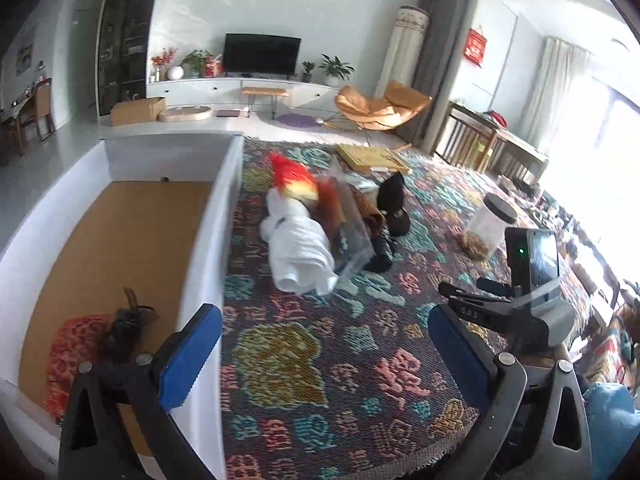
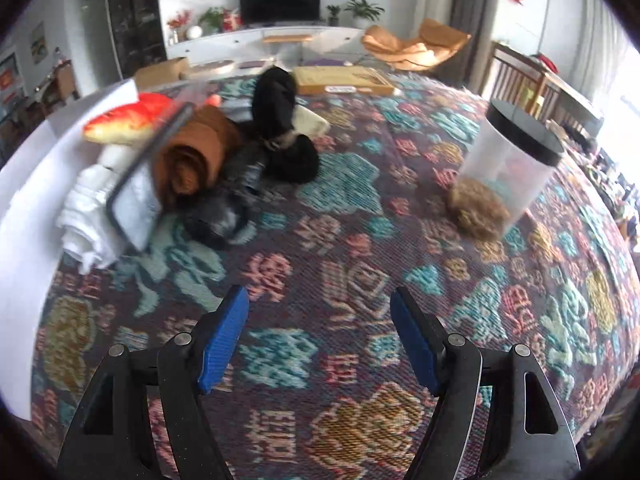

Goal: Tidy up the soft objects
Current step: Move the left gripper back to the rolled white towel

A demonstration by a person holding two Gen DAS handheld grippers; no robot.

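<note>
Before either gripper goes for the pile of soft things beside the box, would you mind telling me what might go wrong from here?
1. A clear plastic case leans among the white towel and brown roll; grabbing a towel may drag the case along.
2. The plastic jar is tilted on the patterned cloth; a sweeping right gripper might topple it.
3. The left gripper straddles the white box wall; a finger could catch it.

My white towel roll [image 2: 86, 216] sits half behind the clear box [image 2: 134, 204], the black pile [image 2: 280, 120] is smeared with blur, and the jar's [image 2: 508, 168] contents are unreadable
</note>
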